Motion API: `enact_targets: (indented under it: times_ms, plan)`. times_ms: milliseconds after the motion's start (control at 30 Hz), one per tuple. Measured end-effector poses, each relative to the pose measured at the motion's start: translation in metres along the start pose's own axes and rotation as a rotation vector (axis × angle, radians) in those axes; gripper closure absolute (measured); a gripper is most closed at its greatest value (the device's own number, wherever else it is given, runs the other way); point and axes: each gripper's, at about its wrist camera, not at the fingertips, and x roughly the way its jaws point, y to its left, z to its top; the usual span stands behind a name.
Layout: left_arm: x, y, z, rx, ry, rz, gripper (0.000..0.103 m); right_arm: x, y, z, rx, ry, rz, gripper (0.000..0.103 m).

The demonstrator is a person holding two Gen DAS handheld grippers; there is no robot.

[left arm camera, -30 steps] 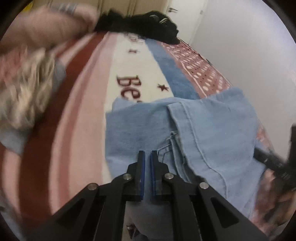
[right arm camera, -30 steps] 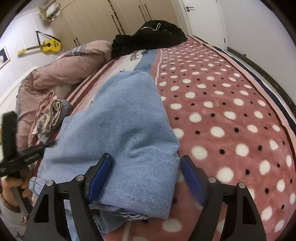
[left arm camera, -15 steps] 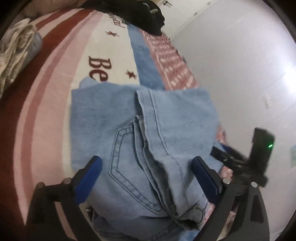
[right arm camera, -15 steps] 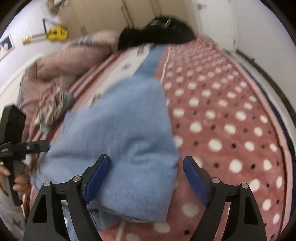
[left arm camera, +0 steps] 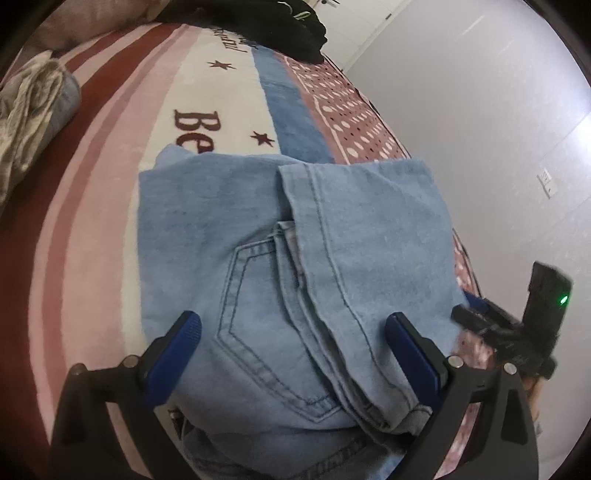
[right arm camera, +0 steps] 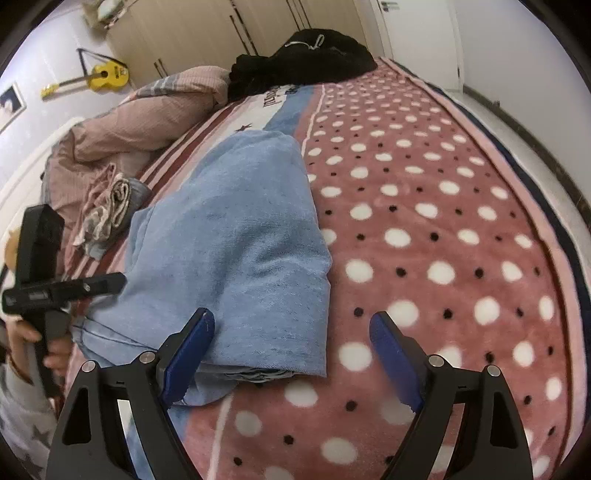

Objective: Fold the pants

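On the bed [right arm camera: 443, 221], the folded pants [left arm camera: 295, 258] are being released: the left tool [left arm camera: 291, 339], clamped shut a second ago, is gaping wide, and the right tool [right arm camera: 291, 343] is opening, gripping nothing; folding seems nearly complete.

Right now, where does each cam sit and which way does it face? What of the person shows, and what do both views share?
Left wrist: sits on the left gripper, angled down over the folded jeans on the blanket; jaws wide open, pads off the denim; the right gripper shows at right.
Right wrist: sits on the right gripper, jaws opening, facing along the bed toward the wardrobe; the left hand holds the other gripper at left.
Shared: jeans, blanket, black clothes.
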Motion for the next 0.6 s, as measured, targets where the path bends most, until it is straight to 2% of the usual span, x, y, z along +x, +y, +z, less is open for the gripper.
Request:
enact_targets:
  times_ms: [67,233,367,433,600]
  plan:
    - [-0.010,0.003,-0.003,-0.003,-0.012,-0.010,0.005,0.002,0.004,-0.004,-0.041,0.022,-0.050,0.020]
    - [-0.029,0.010,-0.012,-0.006,-0.046,-0.033,0.005,-0.014,0.003,-0.008,0.006,-0.041,0.003,0.020]
    - [-0.022,0.021,-0.014,-0.043,-0.004,-0.042,0.005,-0.012,0.018,-0.004,-0.020,-0.053,0.002,0.020]
    - [-0.016,0.027,-0.019,-0.067,0.056,-0.097,0.005,-0.006,0.025,-0.001,-0.041,-0.037,-0.008,0.020]
    - [-0.014,0.029,-0.034,-0.027,0.088,-0.109,0.005,0.015,0.025,-0.010,-0.050,0.029,-0.009,0.017]
